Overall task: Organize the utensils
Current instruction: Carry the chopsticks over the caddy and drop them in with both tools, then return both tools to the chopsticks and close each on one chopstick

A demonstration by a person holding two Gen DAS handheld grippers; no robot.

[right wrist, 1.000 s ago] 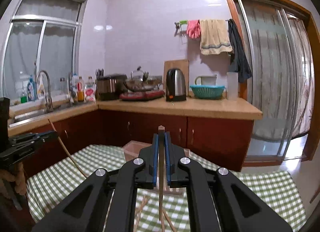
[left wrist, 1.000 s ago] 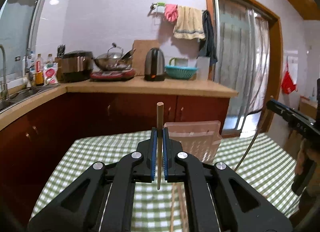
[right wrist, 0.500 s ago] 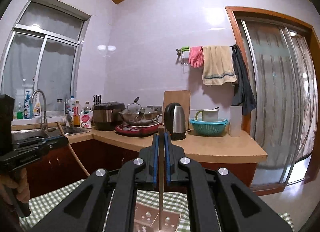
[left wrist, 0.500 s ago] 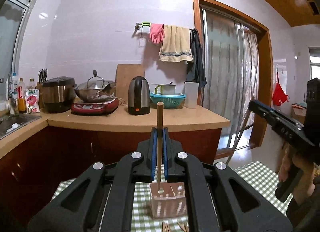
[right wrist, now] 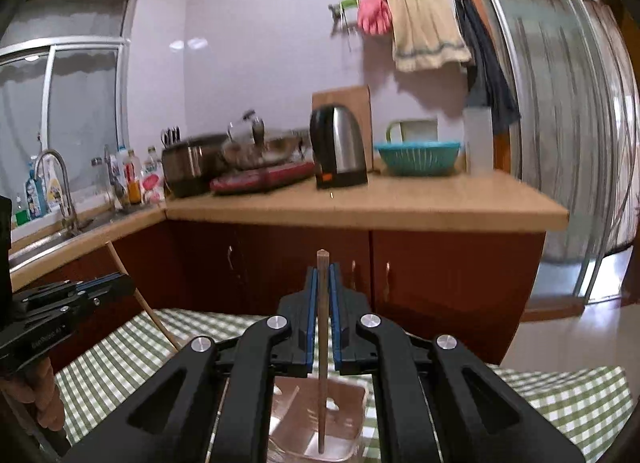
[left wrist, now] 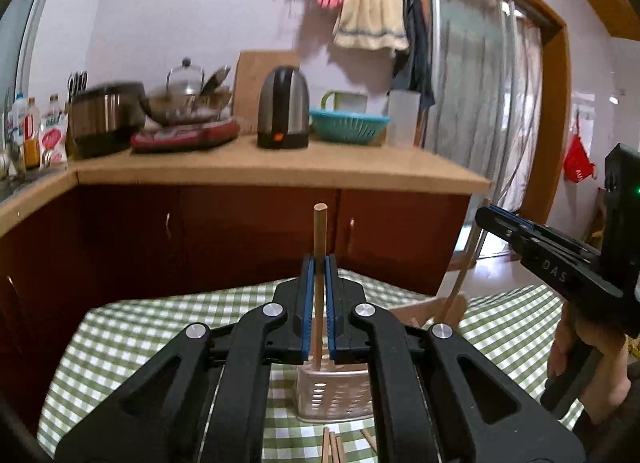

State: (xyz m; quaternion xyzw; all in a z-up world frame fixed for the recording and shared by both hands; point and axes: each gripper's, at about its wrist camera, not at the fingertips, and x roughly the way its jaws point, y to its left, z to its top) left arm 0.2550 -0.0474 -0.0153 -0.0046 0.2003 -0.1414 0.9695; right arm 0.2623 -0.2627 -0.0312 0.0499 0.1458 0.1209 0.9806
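Note:
My left gripper is shut on a wooden chopstick held upright, its lower end just above a clear perforated holder on the green checked tablecloth. My right gripper is shut on a darker chopstick, its tip reaching down inside the same holder. Each gripper shows in the other's view: the right one at the right, the left one at the left. Loose chopsticks lie on the cloth in front of the holder.
A kitchen counter behind the table carries a kettle, a teal basket, a wok on a cooker and a rice cooker. A sink with a tap is at the left. A sliding door is at the right.
Both grippers have tilted down and come over the holder, each still gripping its chopstick. The right chopstick's tip has gone down into the holder.

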